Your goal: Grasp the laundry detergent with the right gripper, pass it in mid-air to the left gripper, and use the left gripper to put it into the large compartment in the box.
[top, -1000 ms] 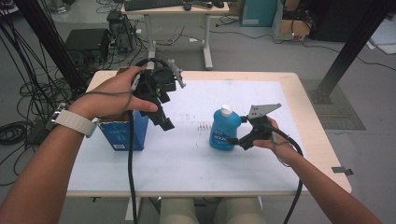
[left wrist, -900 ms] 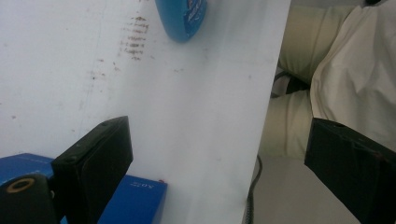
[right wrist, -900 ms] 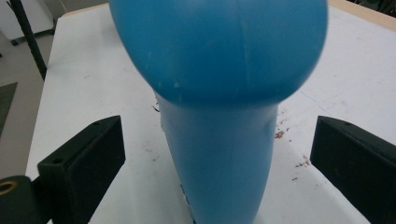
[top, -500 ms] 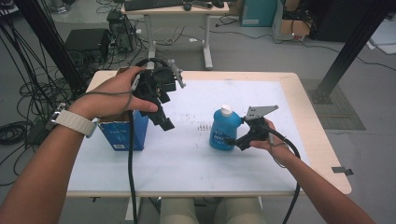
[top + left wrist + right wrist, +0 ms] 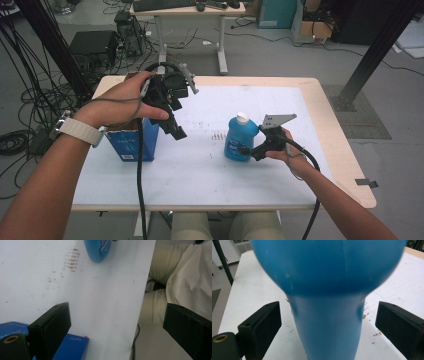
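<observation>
- Right gripper [image 5: 246, 150], at 4 o'clock from table centre: jaws wide, have just been closing in; blue bottle [image 5: 238, 141] stands upright between them, a gap showing at each pad.
- In the right gripper view the bottle [image 5: 329, 322] fills the space between the jaws, neither pad [image 5: 265, 325] touching it.
- Left gripper [image 5: 177, 131], raised at 10 o'clock: jaws wide, nothing between them, pointing down toward the white table [image 5: 200, 170].
- Blue box [image 5: 131, 144] stands under the left hand, at 9 o'clock, well apart from the bottle.
</observation>
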`<action>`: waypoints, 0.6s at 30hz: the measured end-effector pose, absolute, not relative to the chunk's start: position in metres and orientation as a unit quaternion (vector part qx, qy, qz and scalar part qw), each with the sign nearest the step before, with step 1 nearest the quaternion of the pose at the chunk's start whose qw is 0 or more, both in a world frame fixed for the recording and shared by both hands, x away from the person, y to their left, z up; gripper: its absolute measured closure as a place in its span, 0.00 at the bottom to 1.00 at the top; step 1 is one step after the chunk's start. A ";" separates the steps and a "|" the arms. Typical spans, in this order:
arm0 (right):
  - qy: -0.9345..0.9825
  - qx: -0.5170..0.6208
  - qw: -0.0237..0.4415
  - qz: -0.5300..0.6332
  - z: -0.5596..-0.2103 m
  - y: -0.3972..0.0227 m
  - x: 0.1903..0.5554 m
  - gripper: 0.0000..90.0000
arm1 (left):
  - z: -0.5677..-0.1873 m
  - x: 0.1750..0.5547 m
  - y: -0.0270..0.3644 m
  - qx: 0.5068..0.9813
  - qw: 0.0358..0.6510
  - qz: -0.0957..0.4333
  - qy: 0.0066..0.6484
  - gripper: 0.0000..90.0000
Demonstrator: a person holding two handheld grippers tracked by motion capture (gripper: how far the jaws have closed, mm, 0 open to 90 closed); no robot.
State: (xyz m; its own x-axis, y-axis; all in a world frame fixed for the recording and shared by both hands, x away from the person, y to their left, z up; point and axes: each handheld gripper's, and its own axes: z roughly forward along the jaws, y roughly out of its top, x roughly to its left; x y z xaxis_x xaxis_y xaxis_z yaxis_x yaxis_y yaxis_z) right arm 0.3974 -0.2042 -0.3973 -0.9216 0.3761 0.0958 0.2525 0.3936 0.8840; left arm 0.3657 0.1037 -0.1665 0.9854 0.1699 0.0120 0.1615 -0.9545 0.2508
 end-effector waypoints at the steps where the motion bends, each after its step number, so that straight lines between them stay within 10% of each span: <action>1: 0.832 0.187 0.059 0.518 -0.398 -0.204 0.398 0.08 | -0.166 0.366 0.104 0.988 0.125 0.016 0.085 0.09; 18: 0.826 0.184 0.064 0.528 -0.404 -0.199 0.399 0.11 | -0.166 0.366 0.106 0.988 0.123 0.017 0.092 0.09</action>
State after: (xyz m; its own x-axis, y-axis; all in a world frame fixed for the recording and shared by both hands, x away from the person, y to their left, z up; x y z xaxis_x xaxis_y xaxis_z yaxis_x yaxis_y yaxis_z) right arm 0.3989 -0.1991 -0.4041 -0.9242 0.3714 0.0893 0.2368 0.3737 0.8968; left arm 0.3655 0.1059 -0.1665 0.9825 0.1857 0.0103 0.1776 -0.9529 0.2459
